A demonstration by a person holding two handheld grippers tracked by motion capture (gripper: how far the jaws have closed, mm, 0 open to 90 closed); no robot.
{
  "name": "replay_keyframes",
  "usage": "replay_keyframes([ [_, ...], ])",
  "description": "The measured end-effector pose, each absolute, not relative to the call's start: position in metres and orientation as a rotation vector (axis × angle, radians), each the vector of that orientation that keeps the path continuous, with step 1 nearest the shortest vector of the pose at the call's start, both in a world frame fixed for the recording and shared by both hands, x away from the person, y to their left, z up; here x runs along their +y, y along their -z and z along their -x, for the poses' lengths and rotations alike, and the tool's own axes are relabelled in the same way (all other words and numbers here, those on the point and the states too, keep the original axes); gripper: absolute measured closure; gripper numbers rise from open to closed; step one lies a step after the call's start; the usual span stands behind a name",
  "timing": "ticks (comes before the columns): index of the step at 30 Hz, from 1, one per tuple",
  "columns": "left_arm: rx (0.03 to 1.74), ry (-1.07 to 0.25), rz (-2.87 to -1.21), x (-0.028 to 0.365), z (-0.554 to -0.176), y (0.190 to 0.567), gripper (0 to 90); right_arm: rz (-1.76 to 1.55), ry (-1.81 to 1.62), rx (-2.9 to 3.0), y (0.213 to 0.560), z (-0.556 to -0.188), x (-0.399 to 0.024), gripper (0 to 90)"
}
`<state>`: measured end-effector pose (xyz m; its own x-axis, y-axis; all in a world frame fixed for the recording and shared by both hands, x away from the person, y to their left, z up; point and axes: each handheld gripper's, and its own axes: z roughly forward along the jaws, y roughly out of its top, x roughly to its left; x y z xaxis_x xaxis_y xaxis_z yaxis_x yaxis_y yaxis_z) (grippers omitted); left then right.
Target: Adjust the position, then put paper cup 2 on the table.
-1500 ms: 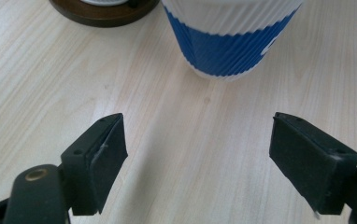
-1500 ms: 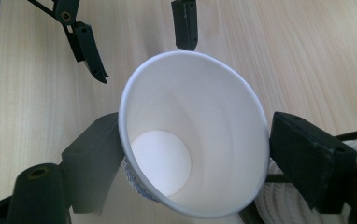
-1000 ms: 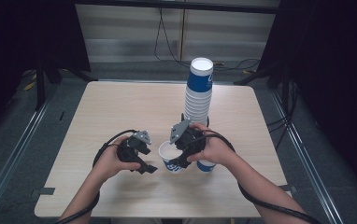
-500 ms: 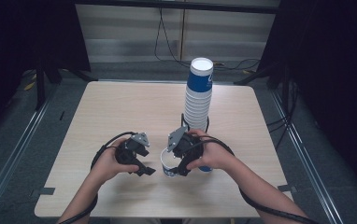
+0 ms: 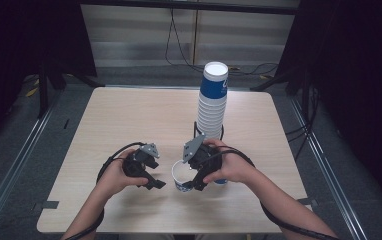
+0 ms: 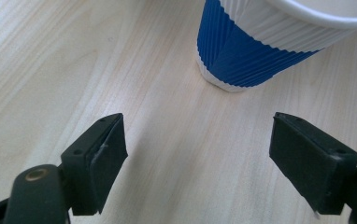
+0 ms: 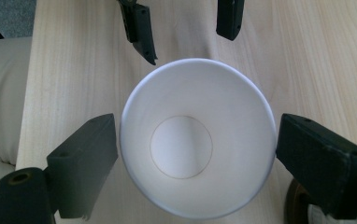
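A paper cup [image 5: 180, 172] with a blue ribbed sleeve and white inside stands upright on the table near its front edge. My right gripper [image 5: 193, 181] comes down over it from above. In the right gripper view the cup [image 7: 181, 144] sits between my right gripper's [image 7: 197, 158] jaws, with both pads against its rim. My left gripper [image 5: 152, 180] rests just left of the cup, open and empty. In the left gripper view the cup [image 6: 242, 51] stands ahead of the left gripper [image 6: 195, 158], apart from its pads.
A tall stack of the same cups [image 5: 212, 102] stands behind the right hand, right of the table's centre. The light wooden table [image 5: 129, 115] ends close to the person at the bottom. Cables trail from both grippers.
The right hand and its gripper have edged slightly toward the person over the cup. The left gripper and the cup stack have kept their places.
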<state>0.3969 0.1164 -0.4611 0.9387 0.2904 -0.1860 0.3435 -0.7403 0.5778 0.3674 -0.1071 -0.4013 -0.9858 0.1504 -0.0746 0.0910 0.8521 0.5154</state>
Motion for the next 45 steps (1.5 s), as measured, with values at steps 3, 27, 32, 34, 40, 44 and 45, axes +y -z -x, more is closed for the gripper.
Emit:
replay_keyframes([
  [3, 0.446, 0.105, -2.452, 0.118, -0.398, 0.461, 18.9, -0.206, -0.819, 2.917, 0.398, -0.366, -0.109, 11.9],
  [27, 0.473, 0.087, -2.448, 0.126, -0.399, 0.459, 17.7, -0.399, -0.968, 2.869, 0.371, -0.366, -0.168, 11.7],
  [32, 0.513, 0.092, -2.416, 0.127, -0.398, 0.46, 17.7, -0.436, -0.99, 2.856, 0.367, -0.365, -0.18, 11.8],
  [34, 0.512, 0.089, -2.413, 0.127, -0.398, 0.46, 17.7, -0.436, -0.985, 2.855, 0.366, -0.364, -0.184, 11.8],
  [40, 0.493, 0.087, -2.429, 0.129, -0.4, 0.46, 17.7, -0.467, -0.976, 2.844, 0.363, -0.363, -0.197, 11.8],
  [44, 0.508, 0.088, -2.423, 0.129, -0.399, 0.461, 17.7, -0.499, -0.975, 2.822, 0.362, -0.363, -0.21, 11.9],
  [45, 0.519, 0.094, -2.417, 0.129, -0.399, 0.462, 17.7, -0.507, -0.976, 2.817, 0.362, -0.363, -0.213, 11.9],
])
